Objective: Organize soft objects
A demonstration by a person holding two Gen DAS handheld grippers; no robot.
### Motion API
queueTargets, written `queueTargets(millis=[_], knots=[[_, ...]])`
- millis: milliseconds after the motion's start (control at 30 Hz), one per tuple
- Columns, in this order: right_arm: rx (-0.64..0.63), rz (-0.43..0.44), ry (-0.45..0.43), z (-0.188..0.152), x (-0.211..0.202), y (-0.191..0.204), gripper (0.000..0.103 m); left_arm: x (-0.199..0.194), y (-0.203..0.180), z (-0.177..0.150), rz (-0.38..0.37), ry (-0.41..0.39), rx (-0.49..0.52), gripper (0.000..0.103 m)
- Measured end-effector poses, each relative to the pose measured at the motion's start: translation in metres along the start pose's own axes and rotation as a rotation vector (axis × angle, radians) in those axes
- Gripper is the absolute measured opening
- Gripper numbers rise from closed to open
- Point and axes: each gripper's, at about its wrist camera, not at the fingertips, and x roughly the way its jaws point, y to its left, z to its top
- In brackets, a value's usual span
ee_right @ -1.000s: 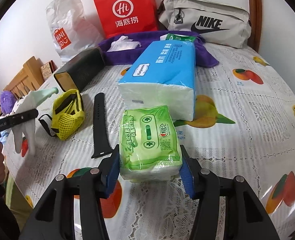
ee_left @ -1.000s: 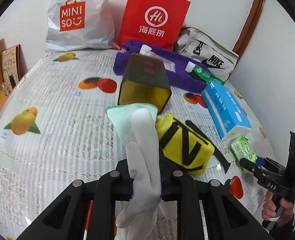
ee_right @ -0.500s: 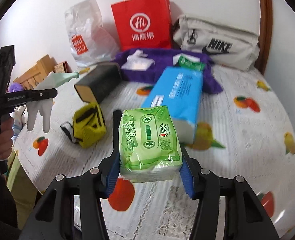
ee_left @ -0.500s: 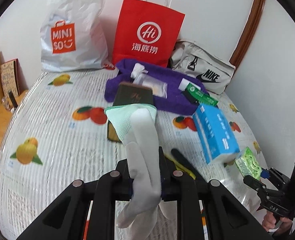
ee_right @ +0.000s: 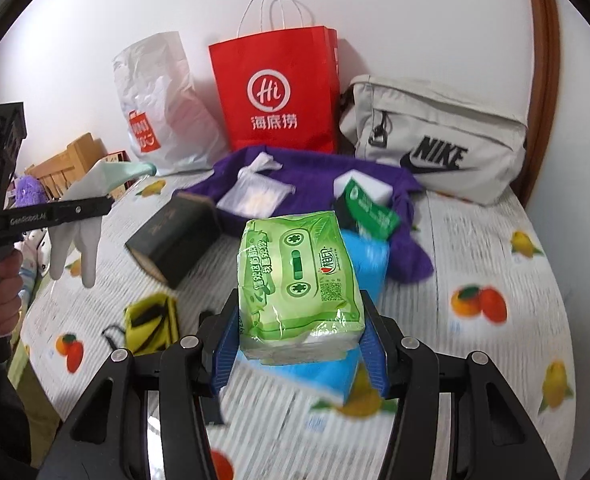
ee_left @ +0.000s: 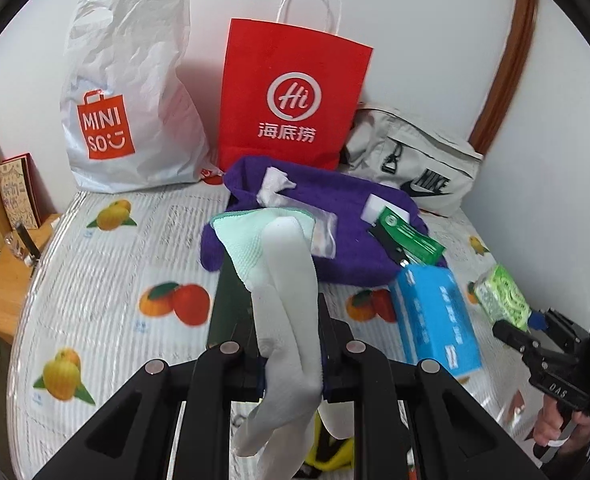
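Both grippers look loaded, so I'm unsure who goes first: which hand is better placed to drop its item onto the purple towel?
Probably left. The left gripper holds the white glove directly in front of the purple towel; the right gripper, clamping the green tissue pack, has the blue tissue box in between.

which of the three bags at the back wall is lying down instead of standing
The grey Nike bag. It lies flat on its side, while the red paper bag and white Miniso bag stand upright.
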Motion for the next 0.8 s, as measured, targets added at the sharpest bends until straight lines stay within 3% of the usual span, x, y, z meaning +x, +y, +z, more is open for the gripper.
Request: queueTargets(millis=[333,800], knots=[[0.009,0.012,0.006,0.064,0.059,-0.015,0.053,0.04,0.003,0.044,0.019,0.019,-0.004,0.018],[0.006,0.037,0.031,0.101,0.113,-0.018,0.053,0.086,-0.005,0.088,0.026,0.027,0.033,0.018]])
